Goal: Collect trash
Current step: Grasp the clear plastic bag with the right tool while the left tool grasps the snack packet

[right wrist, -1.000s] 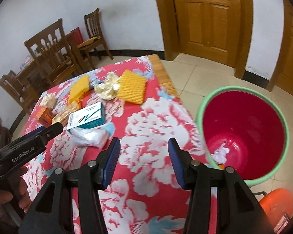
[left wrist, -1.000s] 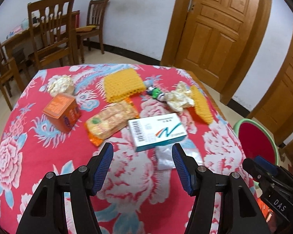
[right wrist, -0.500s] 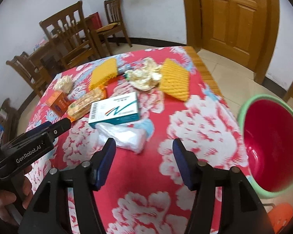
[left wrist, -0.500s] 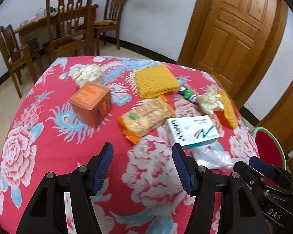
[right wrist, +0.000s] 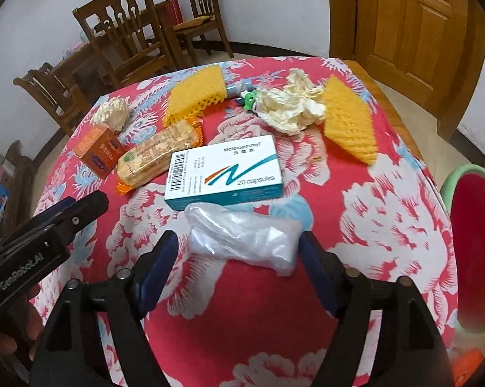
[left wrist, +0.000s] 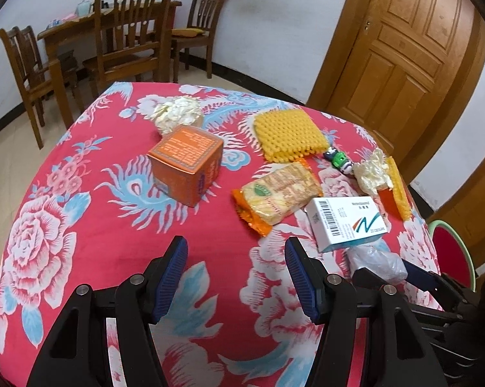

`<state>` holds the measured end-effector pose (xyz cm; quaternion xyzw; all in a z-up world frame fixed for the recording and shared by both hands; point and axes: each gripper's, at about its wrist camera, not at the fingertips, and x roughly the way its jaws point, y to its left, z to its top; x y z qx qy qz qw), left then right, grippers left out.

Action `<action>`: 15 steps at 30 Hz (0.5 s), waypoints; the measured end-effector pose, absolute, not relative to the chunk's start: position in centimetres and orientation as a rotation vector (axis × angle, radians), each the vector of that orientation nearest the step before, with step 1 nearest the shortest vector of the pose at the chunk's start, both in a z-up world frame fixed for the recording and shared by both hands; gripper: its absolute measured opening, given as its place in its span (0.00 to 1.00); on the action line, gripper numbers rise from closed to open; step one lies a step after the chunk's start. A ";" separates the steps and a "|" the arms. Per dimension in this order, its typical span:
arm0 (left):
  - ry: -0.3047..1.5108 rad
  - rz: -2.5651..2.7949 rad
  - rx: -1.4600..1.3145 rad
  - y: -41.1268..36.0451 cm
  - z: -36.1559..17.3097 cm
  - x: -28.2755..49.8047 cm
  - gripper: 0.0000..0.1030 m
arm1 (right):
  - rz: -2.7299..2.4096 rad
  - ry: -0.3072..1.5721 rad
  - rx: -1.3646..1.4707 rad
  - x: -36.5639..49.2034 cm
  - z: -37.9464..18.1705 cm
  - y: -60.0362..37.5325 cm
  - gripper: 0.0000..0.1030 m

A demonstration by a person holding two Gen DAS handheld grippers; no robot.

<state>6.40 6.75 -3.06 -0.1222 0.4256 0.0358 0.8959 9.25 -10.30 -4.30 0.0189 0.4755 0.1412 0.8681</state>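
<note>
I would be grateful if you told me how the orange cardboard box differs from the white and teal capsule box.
The orange cardboard box is cube-like and stands tall; the white and teal capsule box is flat and lies on its broad face. The orange one sits apart on the cloth; the capsule box touches the clear plastic bag. Both are closed cartons.

Both wrist views look steeply down, close over the table (left wrist: 113, 242); both show the medicine box (right wrist: 224, 172).
</note>
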 end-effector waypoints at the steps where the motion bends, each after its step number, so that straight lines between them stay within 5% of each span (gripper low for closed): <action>1: 0.881 0.076 -0.255 6.9 -3.1 6.4 0.62 | 0.289 0.991 0.032 9.3 -4.4 -10.1 0.75; 15: 0.880 0.059 -0.211 6.8 -3.0 7.2 0.62 | 0.244 0.957 -0.009 9.4 -5.0 -9.2 0.69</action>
